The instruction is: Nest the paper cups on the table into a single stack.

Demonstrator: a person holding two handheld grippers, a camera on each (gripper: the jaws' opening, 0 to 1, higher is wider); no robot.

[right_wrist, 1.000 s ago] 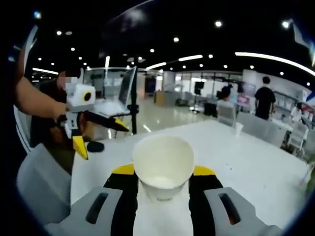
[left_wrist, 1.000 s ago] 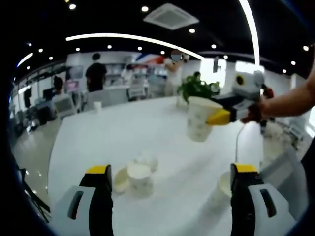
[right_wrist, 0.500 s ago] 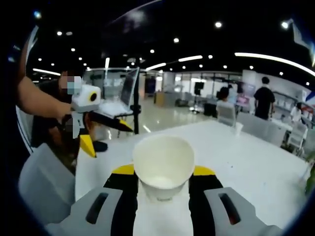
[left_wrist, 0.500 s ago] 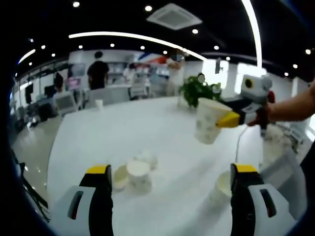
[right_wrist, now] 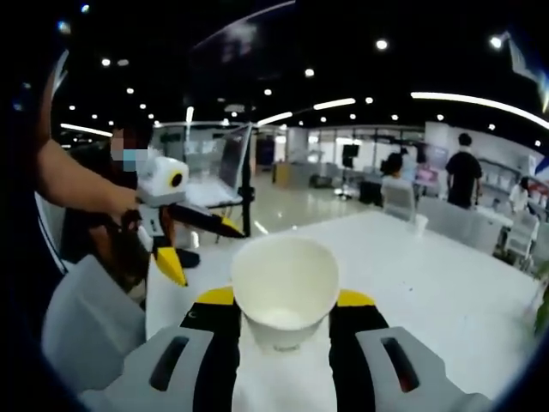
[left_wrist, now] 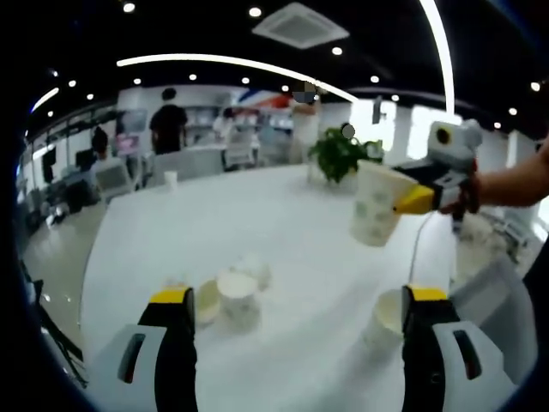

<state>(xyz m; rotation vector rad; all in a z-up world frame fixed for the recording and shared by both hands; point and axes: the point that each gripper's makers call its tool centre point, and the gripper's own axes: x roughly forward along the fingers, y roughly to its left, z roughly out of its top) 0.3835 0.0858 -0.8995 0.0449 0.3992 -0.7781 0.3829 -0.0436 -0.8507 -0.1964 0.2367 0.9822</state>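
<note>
**Right tongs carrying one cup in the air; loose cups on the table**

I read the right gripper (right_wrist: pixel 284 319) as clamped on a paper cup (right_wrist: pixel 284 292): both yellow-tipped jaws press its sides, and its open mouth faces the camera in the right gripper view. In the left gripper view this same cup (left_wrist: pixel 375 204) hangs tilted above the white table (left_wrist: pixel 257 215), toward its far right edge, near a potted plant (left_wrist: pixel 337 156).

My left gripper (left_wrist: pixel 296 296) has its jaws spread wide, nothing between them; in the right gripper view it (right_wrist: pixel 202 245) sits at the left, a hand (right_wrist: pixel 124 204) behind it.

Loose cups (left_wrist: pixel 238 296) cluster on the table near its near-left edge, one upright, others beside it; I cannot tell how these lie. Another cup (left_wrist: pixel 386 319) stands by the near right edge. A small cup (left_wrist: pixel 171 179) sits at the far left edge.
</note>
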